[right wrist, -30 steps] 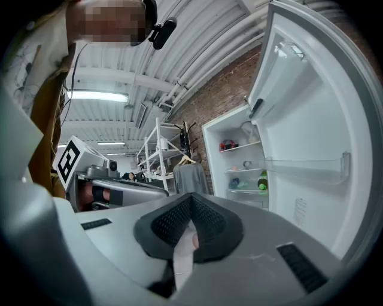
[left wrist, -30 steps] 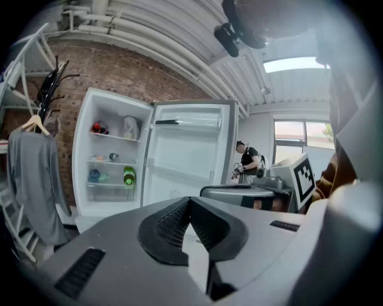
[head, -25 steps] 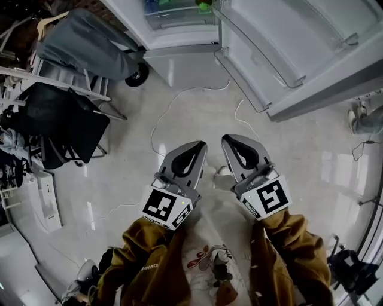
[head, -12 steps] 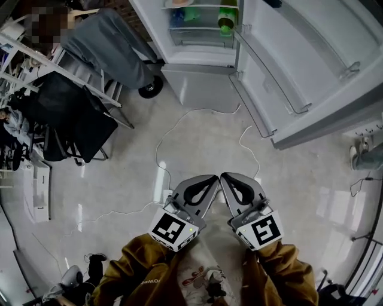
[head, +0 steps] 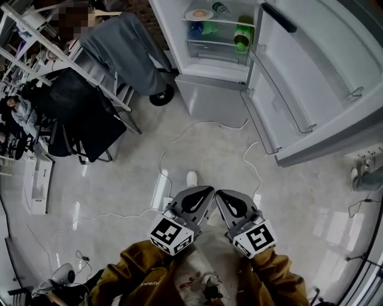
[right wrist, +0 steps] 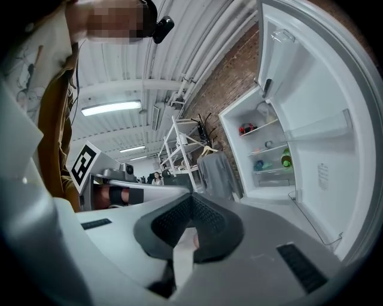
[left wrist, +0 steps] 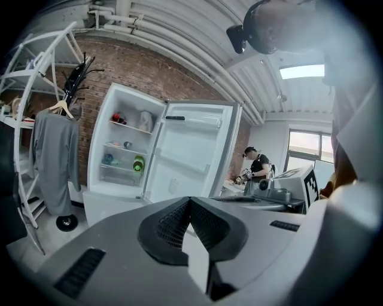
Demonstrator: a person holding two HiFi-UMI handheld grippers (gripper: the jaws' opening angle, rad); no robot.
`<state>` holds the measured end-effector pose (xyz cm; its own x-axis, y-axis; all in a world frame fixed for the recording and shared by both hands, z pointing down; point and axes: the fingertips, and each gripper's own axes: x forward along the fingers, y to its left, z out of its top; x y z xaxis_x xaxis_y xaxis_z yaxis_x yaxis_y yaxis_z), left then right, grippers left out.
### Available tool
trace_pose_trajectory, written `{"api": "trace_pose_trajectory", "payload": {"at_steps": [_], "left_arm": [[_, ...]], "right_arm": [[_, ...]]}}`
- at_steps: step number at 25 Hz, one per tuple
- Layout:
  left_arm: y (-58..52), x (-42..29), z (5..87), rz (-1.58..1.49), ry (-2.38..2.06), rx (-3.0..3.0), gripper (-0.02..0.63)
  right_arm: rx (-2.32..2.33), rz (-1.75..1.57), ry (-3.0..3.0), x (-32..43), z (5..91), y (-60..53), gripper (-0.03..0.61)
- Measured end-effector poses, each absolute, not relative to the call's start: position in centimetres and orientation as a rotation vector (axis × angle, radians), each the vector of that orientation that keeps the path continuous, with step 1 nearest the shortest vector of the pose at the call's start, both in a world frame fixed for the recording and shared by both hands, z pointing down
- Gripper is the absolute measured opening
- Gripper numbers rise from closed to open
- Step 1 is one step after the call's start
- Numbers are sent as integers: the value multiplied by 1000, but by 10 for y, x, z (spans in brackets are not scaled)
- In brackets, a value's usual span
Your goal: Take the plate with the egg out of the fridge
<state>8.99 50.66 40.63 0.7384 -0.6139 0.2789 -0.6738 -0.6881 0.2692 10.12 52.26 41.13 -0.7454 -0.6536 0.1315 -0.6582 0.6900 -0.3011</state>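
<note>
The white fridge [head: 218,36] stands open at the top of the head view. On one of its shelves lies a plate with an egg [head: 199,13]; a green bottle [head: 242,40] sits lower, near the door side. My left gripper [head: 203,192] and right gripper [head: 221,195] are held side by side low over the floor, well short of the fridge. Both are shut with nothing between the jaws. In the left gripper view the shut left gripper [left wrist: 190,200] points at the fridge [left wrist: 125,155]. The right gripper [right wrist: 191,198] has the fridge [right wrist: 269,149] off to its right.
The fridge door [head: 311,77] swings open to the right. A white cable [head: 179,134] snakes over the floor between me and the fridge. A grey coat [head: 128,51] on a rack and a black chair [head: 78,119] stand at the left. A person [left wrist: 257,167] works far behind.
The view has lifted toward the fridge, so its shelves and the plate now show. Both grippers sit lower in frame and closer together, still shut.
</note>
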Motion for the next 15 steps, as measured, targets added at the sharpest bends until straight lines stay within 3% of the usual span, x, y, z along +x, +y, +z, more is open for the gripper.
{"api": "trace_pose_trajectory", "payload": {"at_steps": [7, 15], "left_arm": [[464, 80, 414, 184, -994, 2557, 8], [355, 42, 415, 73, -921, 2522, 8]], "right_arm": [[1050, 679, -2932, 95, 416, 488, 5], [1098, 612, -2831, 69, 417, 381, 5]]}}
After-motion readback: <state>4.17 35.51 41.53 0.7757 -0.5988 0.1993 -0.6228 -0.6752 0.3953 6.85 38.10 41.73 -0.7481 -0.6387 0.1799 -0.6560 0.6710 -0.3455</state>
